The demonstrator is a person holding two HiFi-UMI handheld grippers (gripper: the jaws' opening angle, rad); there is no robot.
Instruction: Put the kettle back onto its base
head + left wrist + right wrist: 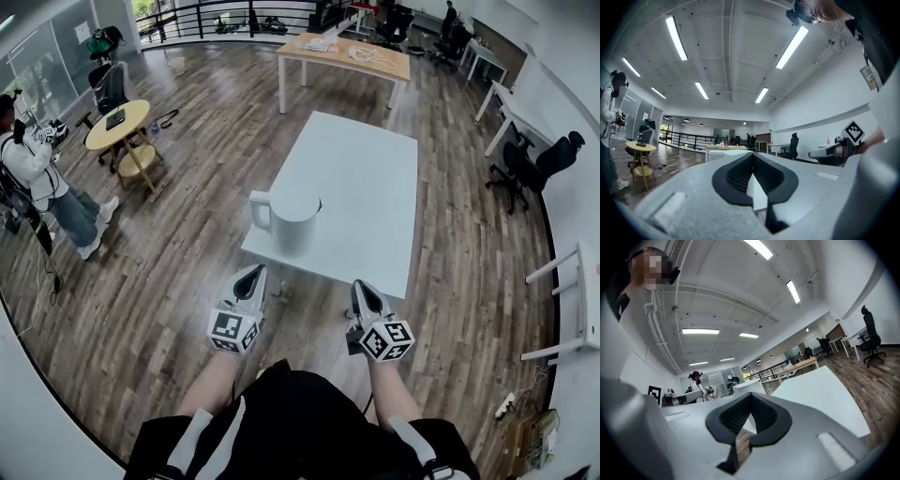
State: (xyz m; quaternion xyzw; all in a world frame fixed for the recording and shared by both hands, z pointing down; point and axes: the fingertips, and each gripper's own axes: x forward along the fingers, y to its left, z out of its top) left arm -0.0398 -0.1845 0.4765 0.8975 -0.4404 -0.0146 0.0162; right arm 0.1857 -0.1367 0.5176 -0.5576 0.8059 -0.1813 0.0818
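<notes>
Kettle: a white kettle [292, 222] stands upright near the near left corner of the white worktop [370, 192], its handle turned to the left.
Base: no separate base can be made out under or beside the kettle, so whether it already sits on one cannot be told.
Left hand-held gripper [249, 279]: jaws closed together on nothing, held level just short of the worktop's near edge and apart from the kettle.
Right hand-held gripper [366, 295]: likewise closed and empty, off to the kettle's right.
Progress: judging by this, the kettle is not in hand; if it is unseated, grasping, lifting and setting down all remain.
Surroundings: a round wooden table [117, 127] and a standing person [37, 173] at left, a long wooden table [342, 56] beyond, an office chair [534, 167] at right.
Obstructions: nothing stands between either gripper and the kettle.
</notes>
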